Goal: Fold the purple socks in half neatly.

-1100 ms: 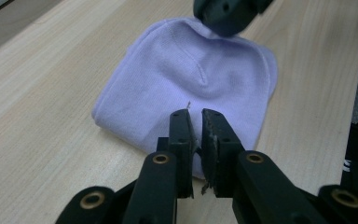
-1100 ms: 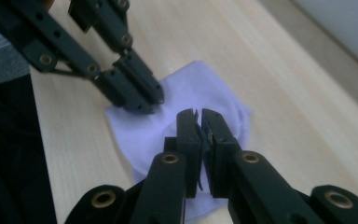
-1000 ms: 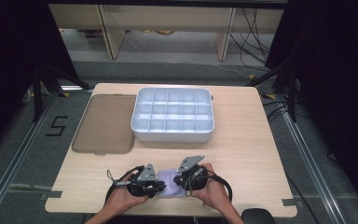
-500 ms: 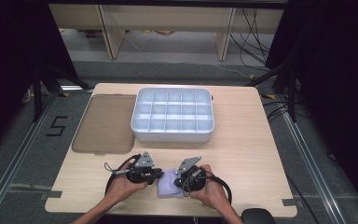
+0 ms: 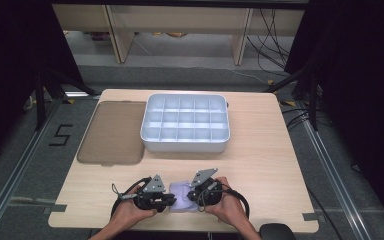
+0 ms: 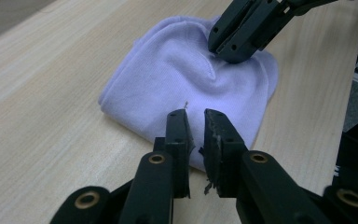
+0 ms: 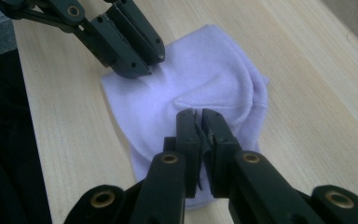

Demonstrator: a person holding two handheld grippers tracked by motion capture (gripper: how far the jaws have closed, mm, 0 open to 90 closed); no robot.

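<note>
A folded lilac cloth (image 5: 181, 199) lies flat on the wooden table near its front edge, between my two grippers. My left gripper (image 5: 169, 200) is at the cloth's left edge, its jaws (image 6: 196, 117) almost together over the near hem (image 6: 135, 123). From the other side, my right gripper (image 5: 194, 194) is shut on a pinched fold of the cloth (image 7: 214, 100), with its jaws (image 7: 196, 114) tight together. Each gripper view shows the other gripper: the right gripper (image 6: 235, 49) pressing a crease into the cloth, the left gripper (image 7: 140, 63) at the cloth's far corner.
A white tray (image 5: 185, 142) divided into several compartments stands at the middle of the table. A flat grey-brown lid (image 5: 112, 132) lies to its left. The front table edge (image 5: 180, 227) runs just below the person's hands.
The left gripper shifted slightly left, rose and came back down at the cloth's left edge. The cloth now lies more spread out between the grippers. The right gripper has barely moved.
</note>
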